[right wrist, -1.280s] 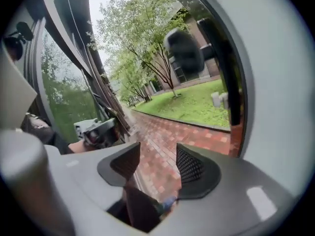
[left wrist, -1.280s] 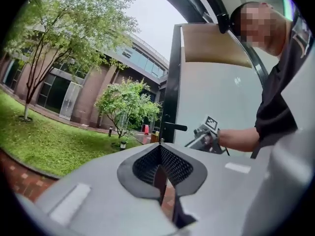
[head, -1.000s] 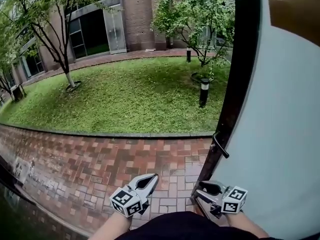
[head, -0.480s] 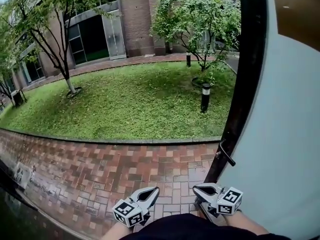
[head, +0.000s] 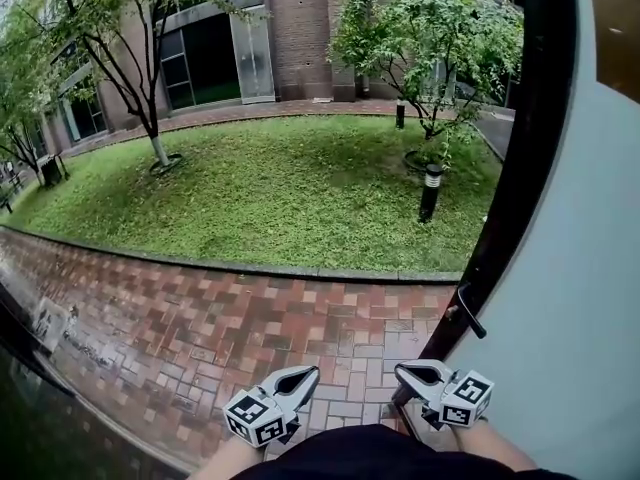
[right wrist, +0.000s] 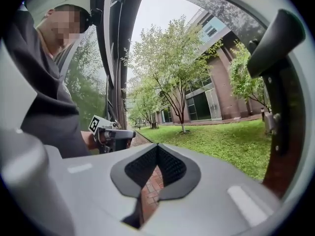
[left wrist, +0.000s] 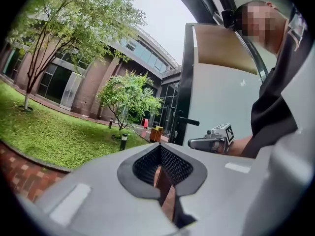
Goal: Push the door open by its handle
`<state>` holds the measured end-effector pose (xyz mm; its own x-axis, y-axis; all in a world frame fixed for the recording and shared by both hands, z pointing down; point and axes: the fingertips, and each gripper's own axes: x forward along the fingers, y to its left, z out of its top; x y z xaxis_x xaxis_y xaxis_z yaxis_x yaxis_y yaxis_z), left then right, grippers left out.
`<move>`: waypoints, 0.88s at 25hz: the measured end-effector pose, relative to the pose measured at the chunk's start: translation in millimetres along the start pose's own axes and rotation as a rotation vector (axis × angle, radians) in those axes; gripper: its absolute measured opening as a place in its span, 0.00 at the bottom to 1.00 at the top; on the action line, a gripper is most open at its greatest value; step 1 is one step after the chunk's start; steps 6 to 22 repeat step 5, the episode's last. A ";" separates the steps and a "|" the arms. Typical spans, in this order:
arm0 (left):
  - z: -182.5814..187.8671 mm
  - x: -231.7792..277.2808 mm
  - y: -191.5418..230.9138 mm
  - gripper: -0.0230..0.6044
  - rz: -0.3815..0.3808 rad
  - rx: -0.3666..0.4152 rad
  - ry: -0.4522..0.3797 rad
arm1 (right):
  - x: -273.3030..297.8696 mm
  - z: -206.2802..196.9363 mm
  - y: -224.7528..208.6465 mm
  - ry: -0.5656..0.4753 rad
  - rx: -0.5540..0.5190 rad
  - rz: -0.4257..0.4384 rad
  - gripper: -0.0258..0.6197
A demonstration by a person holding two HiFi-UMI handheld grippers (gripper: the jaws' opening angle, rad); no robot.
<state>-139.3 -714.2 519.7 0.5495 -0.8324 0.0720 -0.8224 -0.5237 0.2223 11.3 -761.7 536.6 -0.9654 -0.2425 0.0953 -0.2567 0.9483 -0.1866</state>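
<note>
The pale door (head: 570, 298) stands swung open on the right, its dark edge running down to the brick paving. Its black lever handle (head: 470, 311) sticks out from that edge; it also shows as a handle (left wrist: 189, 122) in the left gripper view and large and close as a handle (right wrist: 273, 38) in the right gripper view. My right gripper (head: 400, 371) is shut and empty, low and just left of the door's edge, below the handle and apart from it. My left gripper (head: 312, 371) is shut and empty beside it, over the bricks.
Wet red brick paving (head: 250, 338) runs ahead, bordered by a kerb and a lawn (head: 280, 188). A short bollard lamp (head: 431, 190) and trees (head: 420, 28) stand on the grass, with a brick and glass building (head: 240, 48) behind. The person's dark clothing fills the bottom edge.
My right gripper's jaws have closed. The door's edge and handle have shifted to the right in the head view. Both grippers stay low, side by side.
</note>
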 end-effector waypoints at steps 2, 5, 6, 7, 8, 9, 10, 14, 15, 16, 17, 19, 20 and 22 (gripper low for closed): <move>0.0 -3.0 -0.8 0.04 -0.003 0.004 -0.004 | -0.5 -0.5 2.0 0.003 -0.005 -0.005 0.04; 2.0 -2.5 0.7 0.04 -0.008 0.011 -0.009 | 0.2 -0.1 -0.8 0.006 -0.010 -0.009 0.04; 2.0 -2.5 0.7 0.04 -0.008 0.011 -0.009 | 0.2 -0.1 -0.8 0.006 -0.010 -0.009 0.04; 2.0 -2.5 0.7 0.04 -0.008 0.011 -0.009 | 0.2 -0.1 -0.8 0.006 -0.010 -0.009 0.04; 2.0 -2.5 0.7 0.04 -0.008 0.011 -0.009 | 0.2 -0.1 -0.8 0.006 -0.010 -0.009 0.04; 2.0 -2.5 0.7 0.04 -0.008 0.011 -0.009 | 0.2 -0.1 -0.8 0.006 -0.010 -0.009 0.04; 2.0 -2.5 0.7 0.04 -0.008 0.011 -0.009 | 0.2 -0.1 -0.8 0.006 -0.010 -0.009 0.04; 2.0 -2.5 0.7 0.04 -0.008 0.011 -0.009 | 0.2 -0.1 -0.8 0.006 -0.010 -0.009 0.04; 2.0 -2.5 0.7 0.04 -0.008 0.011 -0.009 | 0.2 -0.1 -0.8 0.006 -0.010 -0.009 0.04; 2.0 -2.5 0.7 0.04 -0.008 0.011 -0.009 | 0.2 -0.1 -0.8 0.006 -0.010 -0.009 0.04; 2.0 -2.5 0.7 0.04 -0.008 0.011 -0.009 | 0.2 -0.1 -0.8 0.006 -0.010 -0.009 0.04; 2.0 -2.5 0.7 0.04 -0.008 0.011 -0.009 | 0.2 -0.1 -0.8 0.006 -0.010 -0.009 0.04; 2.0 -2.5 0.7 0.04 -0.008 0.011 -0.009 | 0.2 -0.1 -0.8 0.006 -0.010 -0.009 0.04; 2.0 -2.5 0.7 0.04 -0.008 0.011 -0.009 | 0.2 -0.1 -0.8 0.006 -0.010 -0.009 0.04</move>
